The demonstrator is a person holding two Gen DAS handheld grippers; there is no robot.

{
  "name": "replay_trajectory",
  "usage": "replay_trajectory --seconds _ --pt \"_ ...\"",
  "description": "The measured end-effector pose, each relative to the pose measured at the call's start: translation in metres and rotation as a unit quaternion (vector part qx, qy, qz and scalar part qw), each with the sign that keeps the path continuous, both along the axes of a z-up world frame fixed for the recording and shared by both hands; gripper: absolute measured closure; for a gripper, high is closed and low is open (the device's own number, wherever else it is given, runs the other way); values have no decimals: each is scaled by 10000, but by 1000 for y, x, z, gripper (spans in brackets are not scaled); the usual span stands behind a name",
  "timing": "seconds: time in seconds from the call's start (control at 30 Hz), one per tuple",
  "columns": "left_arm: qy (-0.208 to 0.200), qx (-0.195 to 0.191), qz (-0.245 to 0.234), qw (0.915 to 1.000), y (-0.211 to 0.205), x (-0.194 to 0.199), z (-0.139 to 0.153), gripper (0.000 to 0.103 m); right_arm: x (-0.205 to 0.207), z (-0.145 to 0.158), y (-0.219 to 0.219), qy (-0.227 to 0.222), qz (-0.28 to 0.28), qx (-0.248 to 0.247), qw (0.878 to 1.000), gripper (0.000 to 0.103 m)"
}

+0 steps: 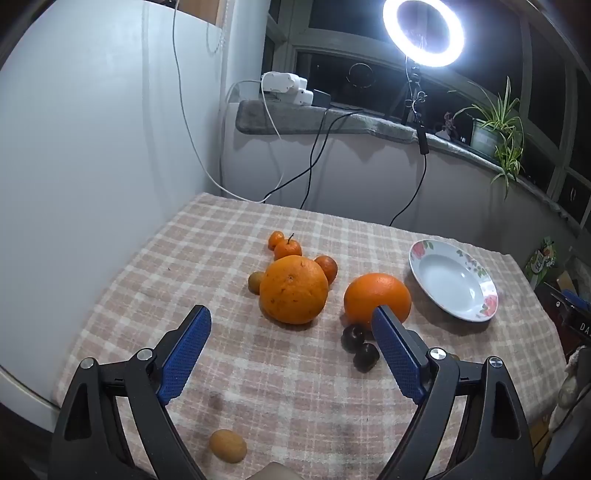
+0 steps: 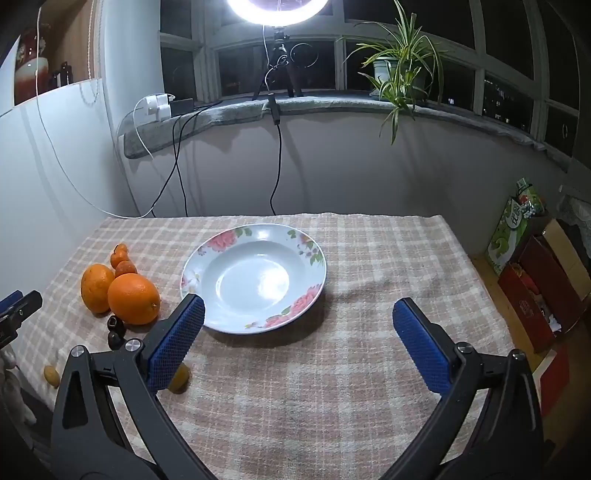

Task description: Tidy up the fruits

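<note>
Two large oranges (image 1: 293, 290) (image 1: 376, 297) sit mid-table, with several small tangerines (image 1: 286, 248) behind them. Two dark plums (image 1: 360, 345) lie beside my right finger in the left wrist view. A kumquat (image 1: 228, 445) lies near the front edge. An empty flowered white plate (image 2: 255, 277) stands to the right of the fruit. My left gripper (image 1: 291, 315) is open and empty, just short of the nearer orange. My right gripper (image 2: 297, 308) is open and empty, in front of the plate. A small yellow fruit (image 2: 180, 378) peeks from behind its left finger.
The table has a pink checked cloth (image 2: 332, 387). A white wall panel (image 1: 92, 147) stands on the left. A windowsill behind holds a ring light (image 1: 423, 31), chargers and cables (image 1: 286, 86) and a potted plant (image 2: 397, 70). Boxes (image 2: 535, 280) sit on the floor at right.
</note>
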State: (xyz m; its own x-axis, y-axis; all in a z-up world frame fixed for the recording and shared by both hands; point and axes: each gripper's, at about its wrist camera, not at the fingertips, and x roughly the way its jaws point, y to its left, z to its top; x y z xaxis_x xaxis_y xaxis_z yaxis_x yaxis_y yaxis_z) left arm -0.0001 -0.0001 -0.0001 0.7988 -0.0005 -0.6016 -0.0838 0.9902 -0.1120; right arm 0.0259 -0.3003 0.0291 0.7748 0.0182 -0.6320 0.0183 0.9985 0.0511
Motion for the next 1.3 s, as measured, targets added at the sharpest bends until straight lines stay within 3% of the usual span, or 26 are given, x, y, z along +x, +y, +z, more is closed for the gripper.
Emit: replay_trajectory --seconds 0.8,1.1,1.3 --pt "57 -5 10 10000 7 1 7 14 -3 11 5 -151 1 -199 9997 0" --pt "-371 23 57 9993 8 -2 1 14 -3 11 5 -151 7 -199 9997 0" --pt "-330 13 18 9995 7 -2 0 14 -2 11 6 -149 10 -206 9997 0"
